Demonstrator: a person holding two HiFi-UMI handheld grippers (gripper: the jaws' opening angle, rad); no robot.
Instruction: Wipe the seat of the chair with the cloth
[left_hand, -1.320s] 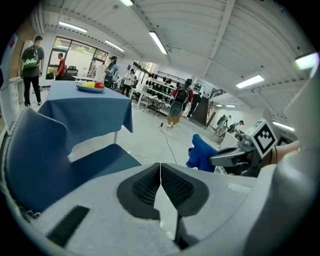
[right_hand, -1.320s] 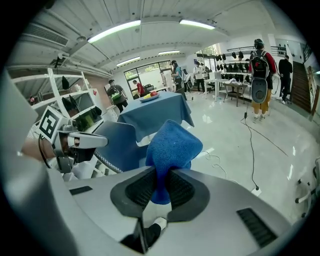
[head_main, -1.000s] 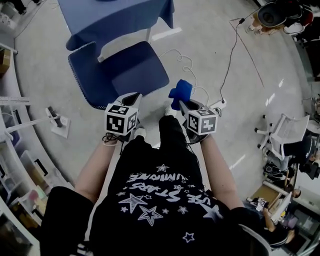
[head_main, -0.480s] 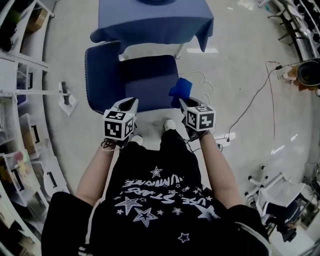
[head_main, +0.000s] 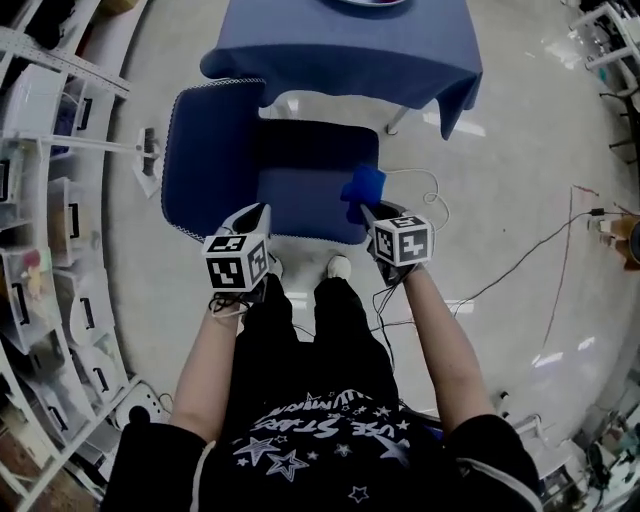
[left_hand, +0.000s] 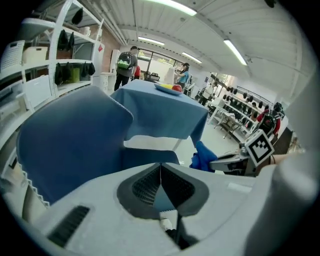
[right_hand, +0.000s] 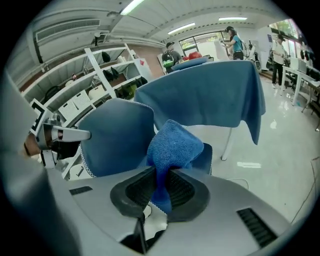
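A blue chair stands in front of me, its seat (head_main: 310, 185) facing me and its backrest (head_main: 205, 150) to the left. My right gripper (head_main: 363, 207) is shut on a bright blue cloth (head_main: 364, 185), held at the seat's near right corner. In the right gripper view the cloth (right_hand: 172, 147) bunches up out of the shut jaws, with the chair's backrest (right_hand: 117, 137) behind it. My left gripper (head_main: 256, 213) hovers by the seat's near left edge; its jaws are shut with nothing between them (left_hand: 160, 172).
A table under a blue tablecloth (head_main: 350, 45) stands just beyond the chair, with a plate on top. Shelving racks (head_main: 45, 200) line the left side. A white cable (head_main: 425, 195) and a dark cable (head_main: 530, 255) lie on the floor to the right. People stand far off.
The view has turned and closed in on the chair; the seat now lies straight ahead, nearer both grippers. Both grippers stay shut, the right one still on the cloth.
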